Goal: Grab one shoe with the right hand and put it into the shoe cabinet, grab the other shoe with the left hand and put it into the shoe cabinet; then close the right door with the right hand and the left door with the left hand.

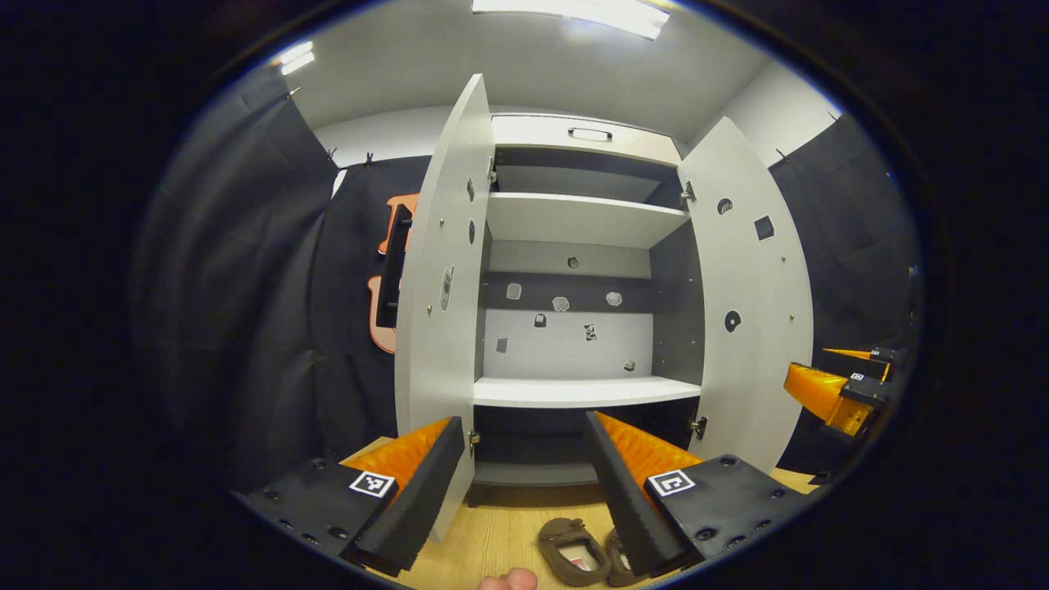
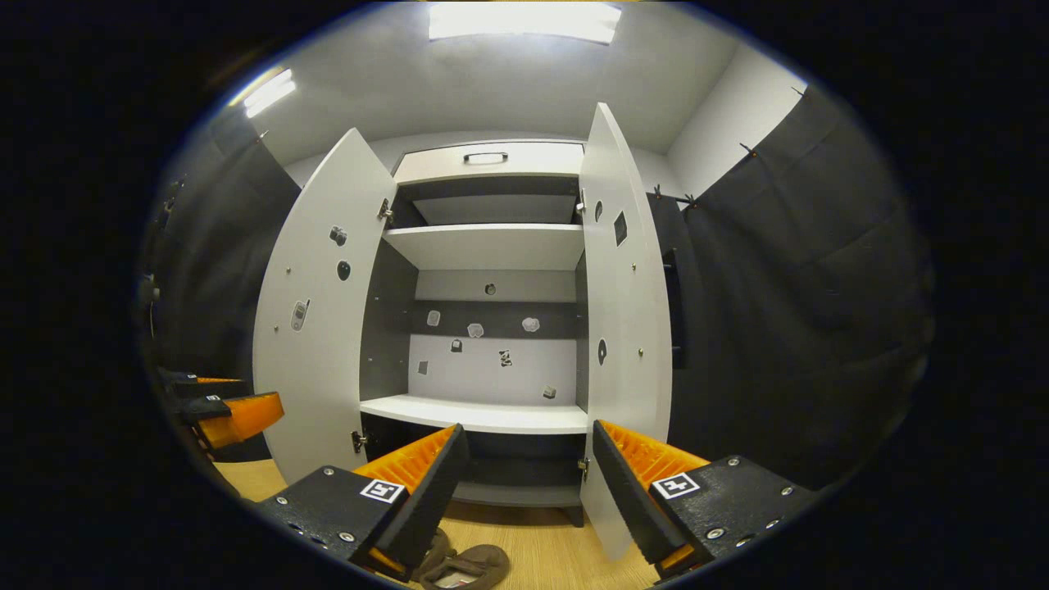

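Observation:
Two brown shoes lie on the wooden floor in front of the shoe cabinet (image 1: 574, 131). One shoe (image 1: 572, 551) is in plain sight; the second shoe (image 1: 616, 564) is partly hidden behind a finger. My left gripper (image 1: 522, 424) hangs open above them, holding nothing. Both cabinet doors stand wide: the left door (image 1: 438, 303) and the right door (image 1: 750, 303). In the right gripper view the shoes (image 2: 465, 565) lie low between the fingers of my right gripper (image 2: 529, 430), which is open and holds nothing. The cabinet's lower shelf (image 2: 483, 416) is bare.
The right gripper (image 1: 828, 385) shows at the right edge of the left gripper view, and the left gripper (image 2: 229, 414) at the left edge of the right gripper view. A person's fingertip (image 1: 508, 580) peeks in at the bottom. Black cloth walls flank the cabinet.

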A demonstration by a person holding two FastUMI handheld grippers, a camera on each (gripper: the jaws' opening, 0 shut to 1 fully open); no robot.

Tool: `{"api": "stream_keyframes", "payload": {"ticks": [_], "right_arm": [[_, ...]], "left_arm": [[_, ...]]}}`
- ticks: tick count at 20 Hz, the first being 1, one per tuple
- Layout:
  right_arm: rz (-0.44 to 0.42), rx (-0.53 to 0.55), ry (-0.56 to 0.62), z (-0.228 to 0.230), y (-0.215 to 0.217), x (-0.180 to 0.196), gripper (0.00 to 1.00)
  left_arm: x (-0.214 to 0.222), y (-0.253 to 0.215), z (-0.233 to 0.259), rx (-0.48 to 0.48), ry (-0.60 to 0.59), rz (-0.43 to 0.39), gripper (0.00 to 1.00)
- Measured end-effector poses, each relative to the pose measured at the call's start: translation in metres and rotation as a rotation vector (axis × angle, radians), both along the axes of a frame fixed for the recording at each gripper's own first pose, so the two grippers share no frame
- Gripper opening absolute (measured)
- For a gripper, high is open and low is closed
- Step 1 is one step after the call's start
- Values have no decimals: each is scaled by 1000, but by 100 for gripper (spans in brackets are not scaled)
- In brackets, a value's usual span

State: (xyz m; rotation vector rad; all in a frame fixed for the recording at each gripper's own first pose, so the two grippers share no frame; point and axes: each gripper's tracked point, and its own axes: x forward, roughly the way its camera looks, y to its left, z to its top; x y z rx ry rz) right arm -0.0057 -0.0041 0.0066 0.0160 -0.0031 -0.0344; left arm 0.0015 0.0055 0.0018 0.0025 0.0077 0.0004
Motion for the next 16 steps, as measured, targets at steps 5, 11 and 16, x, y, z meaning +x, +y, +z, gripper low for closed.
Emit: {"api": "stream_keyframes", "payload": {"ticks": [5,11,16], "right_arm": [[-23,15,54,-17,-6,10,94],[13,77,224,-110,13,34,97],[111,59,523,-234,53,20,94]], "left_arm": [[-1,2,8,7,-22,14,96],[-7,-3,5,2,-17,19,96],[-15,8,-6,23,-7,63,96]]}}
